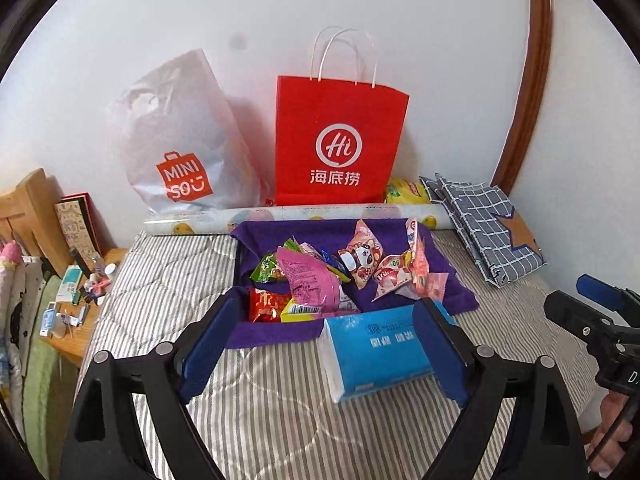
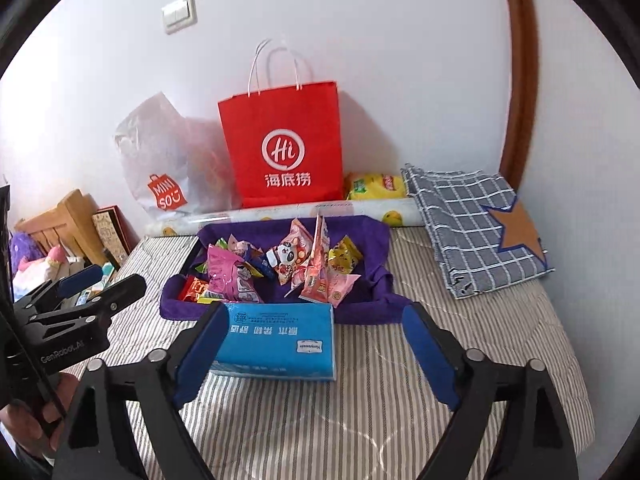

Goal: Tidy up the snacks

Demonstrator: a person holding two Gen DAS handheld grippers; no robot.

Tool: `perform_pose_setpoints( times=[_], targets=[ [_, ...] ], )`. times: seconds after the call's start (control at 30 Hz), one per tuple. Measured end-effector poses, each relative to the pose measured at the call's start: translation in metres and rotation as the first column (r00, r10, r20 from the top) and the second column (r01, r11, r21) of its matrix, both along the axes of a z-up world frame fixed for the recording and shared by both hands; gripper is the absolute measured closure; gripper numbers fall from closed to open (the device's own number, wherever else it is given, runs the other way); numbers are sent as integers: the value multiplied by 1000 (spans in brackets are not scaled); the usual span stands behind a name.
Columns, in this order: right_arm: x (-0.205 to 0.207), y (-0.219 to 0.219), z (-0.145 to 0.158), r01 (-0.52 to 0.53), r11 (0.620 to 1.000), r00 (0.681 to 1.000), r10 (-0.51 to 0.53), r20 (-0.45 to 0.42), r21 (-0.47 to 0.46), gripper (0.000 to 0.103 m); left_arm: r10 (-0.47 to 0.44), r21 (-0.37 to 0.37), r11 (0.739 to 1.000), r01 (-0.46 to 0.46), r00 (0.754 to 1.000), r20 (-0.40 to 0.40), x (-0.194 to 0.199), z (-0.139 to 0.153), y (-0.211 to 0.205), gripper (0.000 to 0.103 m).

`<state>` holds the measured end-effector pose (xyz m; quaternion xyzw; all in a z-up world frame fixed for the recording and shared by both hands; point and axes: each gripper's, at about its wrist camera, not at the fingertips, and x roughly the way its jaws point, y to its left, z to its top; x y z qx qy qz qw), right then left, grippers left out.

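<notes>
We hold both grippers above the striped bedcover [image 1: 168, 264], side by side, each tilted downward toward the far wall. Our left gripper [image 1: 326, 312] has its blue-padded fingers spread wide with nothing clamped; the blue tissue pack [image 1: 376, 356] lies on the cover below the gap, against the right finger in that view, though we cannot tell whether they touch. Our right gripper [image 2: 312, 330] is likewise spread wide and empty, the tissue pack [image 2: 276, 344] sitting toward its left finger. The snacks [image 1: 316, 276] lie heaped in the purple cloth tray [image 1: 456, 276] just beyond the tissue pack. Behind the tray a red paper bag [image 1: 340, 140] and a white plastic bag [image 1: 180, 140] stand against the wall.
</notes>
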<state>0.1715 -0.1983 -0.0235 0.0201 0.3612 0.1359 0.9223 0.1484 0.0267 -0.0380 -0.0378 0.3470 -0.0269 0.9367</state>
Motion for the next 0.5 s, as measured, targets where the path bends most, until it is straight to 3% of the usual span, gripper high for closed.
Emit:
perform_pose_setpoints(
  times=[0.3,0.5],
  targets=[
    [-19,-14,2,28,999,999,-27,-27,41,8,30,3,1000,-30,1000,6,-27,10,-2,10],
    [-34,-18,7,43,999,999,-43,-6,13,8,38,18,999,-38,999,17,-36,15,-8,10]
  ],
)
